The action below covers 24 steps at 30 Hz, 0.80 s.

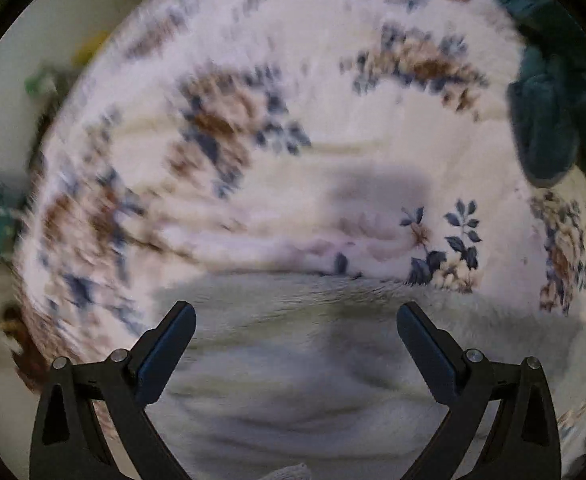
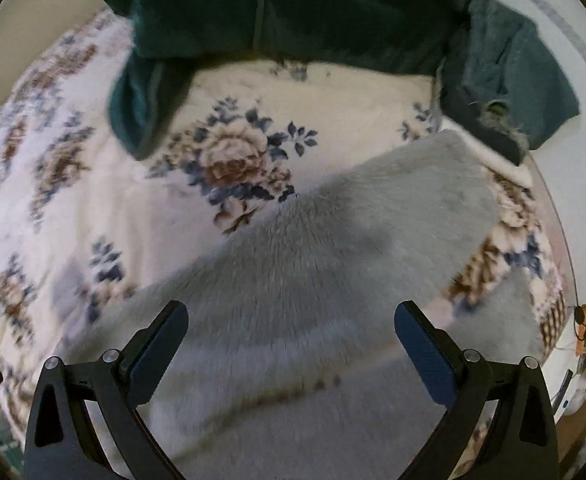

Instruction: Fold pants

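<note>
Hovering: both tongs above the pants, neither touching fabric.
Left tongs: 1 pair, spread wide, nothing between the fingers.
Right tongs: 1 pair, spread wide, nothing held.
Pants: 1 pale grey fleecy garment, lying flat on the floral blanket, running from near the right tongs up toward the far right; in the left wrist view it fills the near foreground, with soft creases.
Floral blanket: 1, white with blue and brown flower clusters, covers the bed under everything.
Dark teal clothing: 1 heap at the far edge, well apart from the tongs; a loose end of it hangs onto the blanket at left, another part lies just beside the pants' far corner.
Blur: left wrist view smeared at left, objects there unreadable.
</note>
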Available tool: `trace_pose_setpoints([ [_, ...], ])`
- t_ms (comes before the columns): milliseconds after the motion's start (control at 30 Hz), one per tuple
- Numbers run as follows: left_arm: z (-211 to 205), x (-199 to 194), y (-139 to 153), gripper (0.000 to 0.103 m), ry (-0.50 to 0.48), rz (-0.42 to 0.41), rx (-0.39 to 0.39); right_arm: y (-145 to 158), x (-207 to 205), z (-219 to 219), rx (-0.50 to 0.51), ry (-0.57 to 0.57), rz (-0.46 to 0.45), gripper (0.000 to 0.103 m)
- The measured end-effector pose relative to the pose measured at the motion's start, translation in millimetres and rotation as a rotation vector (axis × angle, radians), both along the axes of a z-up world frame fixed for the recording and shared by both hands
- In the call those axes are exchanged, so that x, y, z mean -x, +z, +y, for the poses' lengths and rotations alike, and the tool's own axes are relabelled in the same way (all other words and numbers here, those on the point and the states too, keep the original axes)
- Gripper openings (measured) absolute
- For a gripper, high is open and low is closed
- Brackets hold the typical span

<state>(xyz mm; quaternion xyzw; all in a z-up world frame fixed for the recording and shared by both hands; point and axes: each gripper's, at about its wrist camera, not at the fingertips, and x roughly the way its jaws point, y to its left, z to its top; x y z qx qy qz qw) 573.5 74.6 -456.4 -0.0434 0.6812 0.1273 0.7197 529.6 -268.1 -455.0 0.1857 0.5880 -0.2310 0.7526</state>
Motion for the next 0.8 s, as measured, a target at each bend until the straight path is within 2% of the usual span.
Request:
trace_pose_setpoints([
  [100, 5.7, -18.8, -46.4, 0.103, 0.106, 0.090, 0.061, -55.6, -32.9, -28.2, -0.034, -0.087, 0.044, 0.103],
  [233, 17.7, -29.9, -85.8, 0.103, 0.237, 0.145, 0.092, -103.3, -48.5, -68.1, -0.029, -0.212, 0.088, 0.103],
  [333, 25.9, -30.4, -109.6, 0.102, 0.315, 0.192, 0.083, -132.4, -55.1, -97.7, -0.047, -0.317, 0.108, 0.103],
  [433, 32.7, -24.7, -122.1, 0.087, 0.378, 0.197, 0.096, -157.6, -59.2, -117.4, -0.063, -0.394, 0.138, 0.103],
  [500, 34.6, -18.0, -120.6, 0.073, 0.402, 0.162, 0.105, -171.9, -58.2, -124.9, -0.089, -0.426, 0.151, 0.097],
  [533, 33.8, -13.7, -117.1, 0.059, 0.399, 0.137, 0.115, -177.5, -56.7, -127.1, -0.110, -0.434, 0.147, 0.096],
  [567, 32.7, -10.7, -113.0, 0.036, 0.388, 0.120, 0.114, -178.6, -55.1, -127.6, -0.119, -0.434, 0.130, 0.090],
  [633, 31.0, -2.1, -96.7, 0.005, 0.357, 0.059, 0.116, -173.8, -54.3, -126.0, -0.096, -0.405, 0.105, 0.069],
  [700, 31.8, 8.2, -81.3, 0.004, 0.352, 0.017, 0.161, -165.4, -53.4, -124.5, -0.057, -0.358, 0.086, 0.021],
  [733, 32.8, 13.7, -73.5, 0.002, 0.351, -0.001, 0.177, -159.1, -50.7, -124.0, -0.040, -0.342, 0.074, 0.014],
  [800, 32.6, 27.2, -49.7, 0.000, 0.327, -0.051, 0.194, -143.7, -39.6, -125.6, -0.050, -0.325, 0.023, 0.011],
])
